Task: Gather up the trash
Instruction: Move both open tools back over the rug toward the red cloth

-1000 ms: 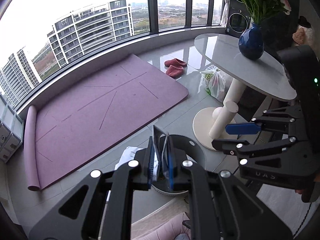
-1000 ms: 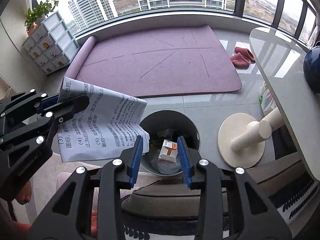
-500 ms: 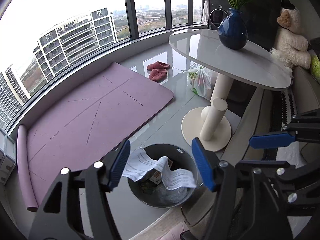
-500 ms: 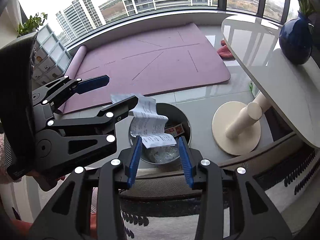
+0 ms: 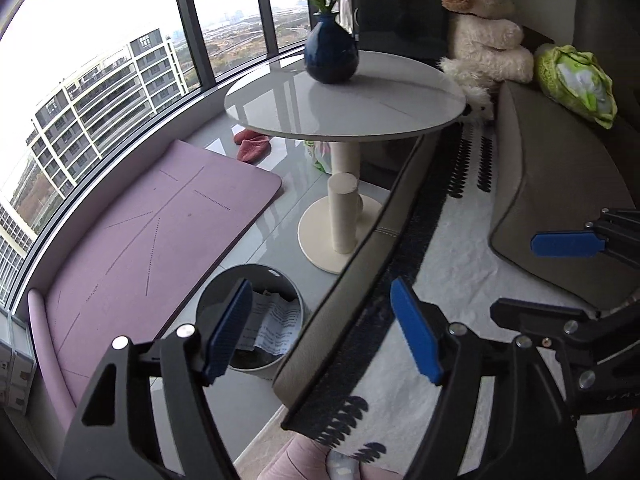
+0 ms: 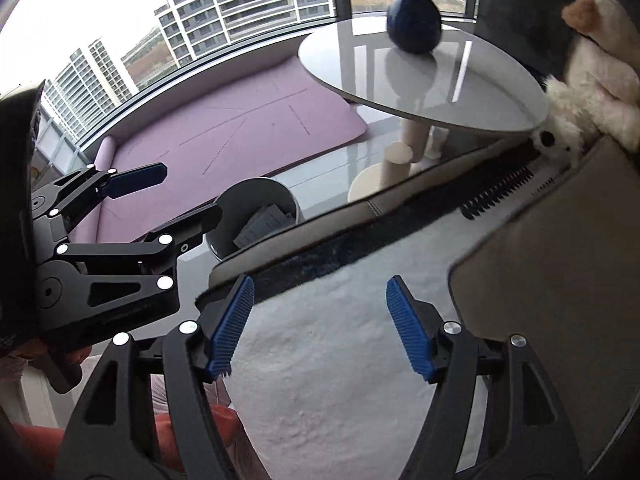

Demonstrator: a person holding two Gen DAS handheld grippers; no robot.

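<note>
A grey round trash bin (image 5: 212, 304) (image 6: 244, 196) stands on the floor beside the sofa edge. A printed white paper sheet (image 5: 276, 320) (image 6: 264, 222) lies crumpled inside it. My left gripper (image 5: 320, 332) hangs over the bin's right rim and the sofa edge, its jaws opening with nothing between the blue pads. My right gripper (image 6: 320, 324) is over the white blanket on the sofa, its jaws also opening and empty. The left gripper (image 6: 168, 192) shows at the left of the right wrist view, and the right gripper (image 5: 552, 272) at the right of the left wrist view.
A round grey table (image 5: 400, 96) carries a blue vase (image 5: 331, 52). A purple yoga mat (image 5: 140, 232) covers the floor by the windows, with red slippers (image 5: 252, 146) beyond. A plush toy (image 5: 484, 40), a green cushion (image 5: 576, 84) and a grey cushion (image 5: 560, 184) lie on the sofa.
My left gripper opened and let the paper fall into the bin. Both grippers then swung right, away from the bin and over the sofa. The right gripper's jaws widened.
</note>
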